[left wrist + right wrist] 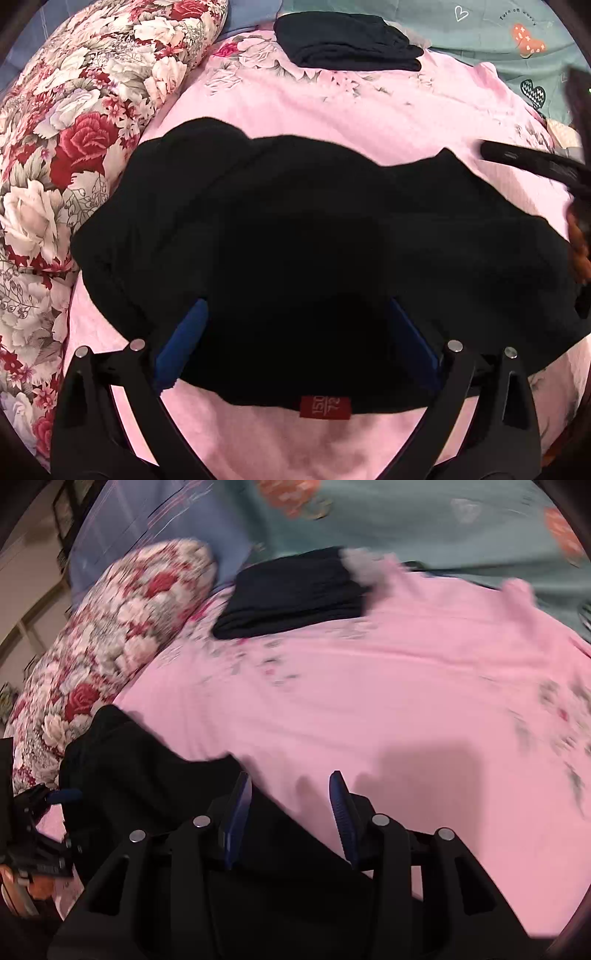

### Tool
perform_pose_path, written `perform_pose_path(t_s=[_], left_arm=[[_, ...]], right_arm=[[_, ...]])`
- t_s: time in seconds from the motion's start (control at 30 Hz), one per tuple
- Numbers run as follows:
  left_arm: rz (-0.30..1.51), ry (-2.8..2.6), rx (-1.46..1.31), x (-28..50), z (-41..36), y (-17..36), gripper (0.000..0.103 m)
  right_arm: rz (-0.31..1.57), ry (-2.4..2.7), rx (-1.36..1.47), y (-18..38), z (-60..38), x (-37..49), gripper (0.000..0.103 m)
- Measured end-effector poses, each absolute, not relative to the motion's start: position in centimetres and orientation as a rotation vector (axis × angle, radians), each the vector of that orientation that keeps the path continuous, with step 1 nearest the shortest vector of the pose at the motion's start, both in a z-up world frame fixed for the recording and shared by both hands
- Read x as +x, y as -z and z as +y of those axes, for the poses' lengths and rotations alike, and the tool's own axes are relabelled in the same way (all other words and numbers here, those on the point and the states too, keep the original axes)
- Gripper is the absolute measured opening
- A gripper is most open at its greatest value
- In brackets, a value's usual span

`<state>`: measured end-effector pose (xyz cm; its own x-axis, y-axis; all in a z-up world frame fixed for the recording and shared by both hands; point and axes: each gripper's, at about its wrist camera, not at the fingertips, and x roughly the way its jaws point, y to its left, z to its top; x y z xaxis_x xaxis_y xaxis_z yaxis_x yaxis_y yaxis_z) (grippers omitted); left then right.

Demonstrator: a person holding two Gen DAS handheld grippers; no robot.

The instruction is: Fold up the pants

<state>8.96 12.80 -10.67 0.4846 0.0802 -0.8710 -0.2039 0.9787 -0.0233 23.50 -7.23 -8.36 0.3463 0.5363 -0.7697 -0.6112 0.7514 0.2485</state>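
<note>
Black pants (280, 236) lie bunched on the pink sheet (332, 110), with a red size tag (325, 408) at their near edge. My left gripper (297, 302) stands open and wide, and the cloth fills the gap and covers both fingertips. In the right wrist view the pants (155, 782) spread from the lower left, their edge running under my right gripper (289, 775). That gripper is open, with pink sheet showing between the blue pads (341, 812). One of its fingers (524, 162) shows blurred at the right edge of the left wrist view.
A folded dark garment (347, 40) (295, 590) rests at the far edge of the pink sheet (388, 686). A floral pillow (74, 147) (110, 627) borders the left side. A teal sheet (480, 33) (406, 520) lies beyond. My left gripper's body (33, 834) sits at the left edge.
</note>
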Motion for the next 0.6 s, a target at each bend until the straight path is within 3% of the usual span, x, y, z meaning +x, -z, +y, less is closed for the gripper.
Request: perform_pose_path(t_s=[0.1, 0.17, 0.2, 0.27, 0.37, 0.47, 0.5, 0.57, 0.6], left_arm=[[1.048, -0.159, -0.133, 8.6, 13.0, 11.1, 0.098], [1.046, -0.161, -0.153, 8.4, 13.2, 11.1, 0.098], [1.047, -0.162, -0.153, 8.3, 13.1, 11.1, 0.098], [1.037, -0.172, -0.155, 8.3, 13.1, 10.6, 0.098], [1.035, -0.155, -0.148, 9.1, 12.9, 11.0, 0.098], [1.063, -0.168, -0.124, 9.7, 12.7, 12.0, 0.1], [1.051, -0.163, -0.112, 9.4, 12.6, 11.4, 0.099], [1.034, -0.138, -0.106, 8.9, 12.8, 10.3, 0.099], [1.013, -0.13, -0.109, 8.5, 13.1, 9.6, 0.099]], right_arm=[[1.039, -0.782, -0.164, 10.3, -3.4, 24.8, 0.044], [1.05, -0.785, -0.219, 11.1, -2.2, 24.5, 0.014], [1.036, -0.796, -0.226, 10.9, -2.2, 24.5, 0.008], [0.961, -0.754, -0.215, 9.5, -2.2, 24.7, 0.007], [0.908, -0.686, -0.175, 8.1, -2.8, 26.0, 0.007], [0.914, -0.654, -0.26, 10.5, -2.0, 26.3, 0.008], [0.896, -0.644, -0.278, 10.4, -2.0, 26.1, 0.013], [0.884, -0.599, -0.228, 9.1, -3.4, 26.1, 0.038], [0.869, -0.596, -0.183, 8.3, -4.5, 26.0, 0.04]])
